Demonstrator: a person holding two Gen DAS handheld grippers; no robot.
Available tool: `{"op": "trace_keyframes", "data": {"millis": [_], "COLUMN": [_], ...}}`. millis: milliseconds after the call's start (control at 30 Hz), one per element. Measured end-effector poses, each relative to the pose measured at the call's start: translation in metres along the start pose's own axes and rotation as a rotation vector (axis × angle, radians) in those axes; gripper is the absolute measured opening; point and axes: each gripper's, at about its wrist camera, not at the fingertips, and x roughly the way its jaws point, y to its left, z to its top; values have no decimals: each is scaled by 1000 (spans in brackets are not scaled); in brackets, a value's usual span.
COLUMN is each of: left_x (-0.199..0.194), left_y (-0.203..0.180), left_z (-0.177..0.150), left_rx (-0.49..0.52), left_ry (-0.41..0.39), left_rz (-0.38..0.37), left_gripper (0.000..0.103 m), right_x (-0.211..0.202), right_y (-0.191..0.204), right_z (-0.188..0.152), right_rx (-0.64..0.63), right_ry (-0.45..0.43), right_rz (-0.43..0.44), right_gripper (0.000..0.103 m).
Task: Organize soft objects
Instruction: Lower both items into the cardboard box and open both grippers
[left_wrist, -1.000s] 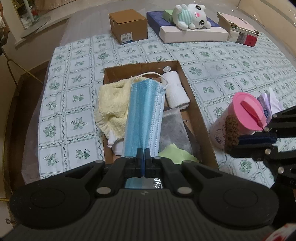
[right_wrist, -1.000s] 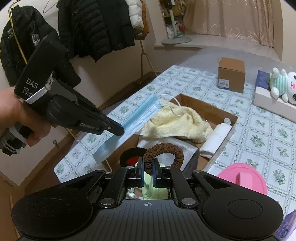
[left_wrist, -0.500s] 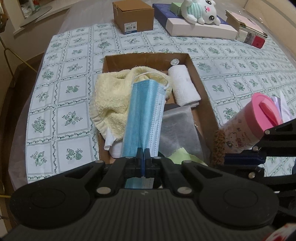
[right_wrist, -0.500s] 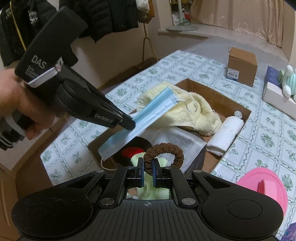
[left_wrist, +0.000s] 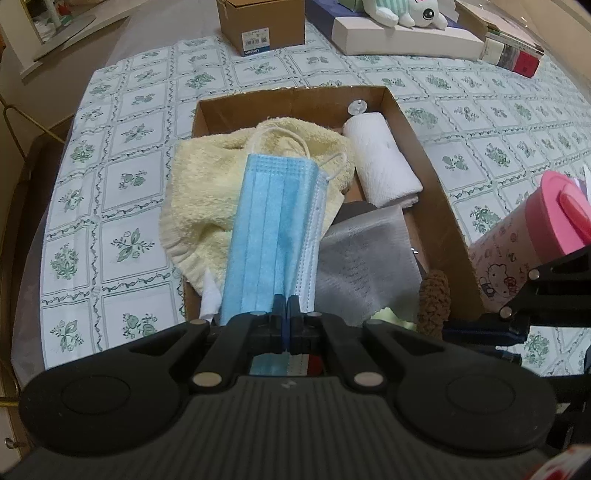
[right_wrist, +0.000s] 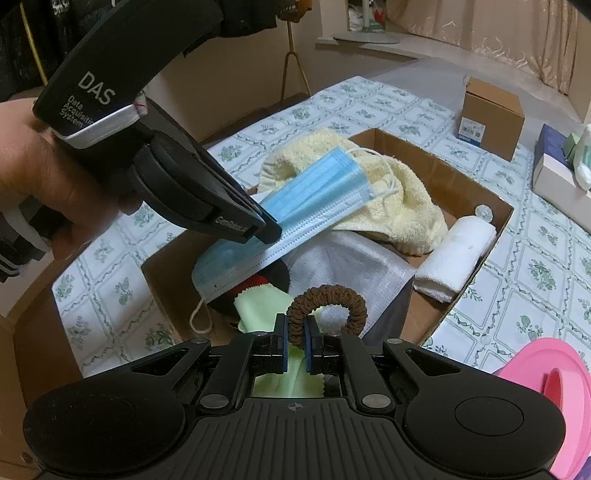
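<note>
Over the open cardboard box (left_wrist: 436, 192), the left claw (left_wrist: 285, 303) is pinching one blue face mask (left_wrist: 275, 225) and the right claw (right_wrist: 295, 334) one brown scrunchie (right_wrist: 328, 301); two towels, one yellow (left_wrist: 207, 192) and one white (left_wrist: 384, 166), are lying inside.

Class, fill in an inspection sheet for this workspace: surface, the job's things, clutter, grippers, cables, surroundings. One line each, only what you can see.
Surface: green-and-white floral tablecloth.
Job's things: open brown cardboard box holding a pale yellow terry towel, rolled white towel, grey mesh cloth and light green cloth; blue pleated face mask; brown fabric scrunchie.
Clutter: pink-lidded cup, small closed carton, plush toy on a flat white box.
Grippers: left gripper shut on the mask; right gripper shut on the scrunchie.
Cables: nothing seen.
Surroundings: dark jackets hanging, curtain.
</note>
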Motion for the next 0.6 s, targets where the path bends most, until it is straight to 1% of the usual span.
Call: {"op": "trace_keyframes", "data": {"millis": [200, 433, 533, 600], "left_x": [10, 18, 15, 12], "left_y": [4, 14, 15, 16], "left_z": [0, -1, -3, -4], "left_rx": [-10, -43, -52, -60], "left_ry": [8, 7, -24, -37], "left_rz": [-4, -14, -29, -35], "left_gripper": [0, 0, 0, 4], "right_x": [10, 24, 31, 33], "right_y": [1, 2, -1, -4], "right_z": [1, 6, 8, 9], "right_rx": [-6, -12, -7, -2], "right_ry": [16, 28, 34, 33], "right_rz": [-8, -15, -24, -30], "right_gripper": [8, 8, 8, 8]}}
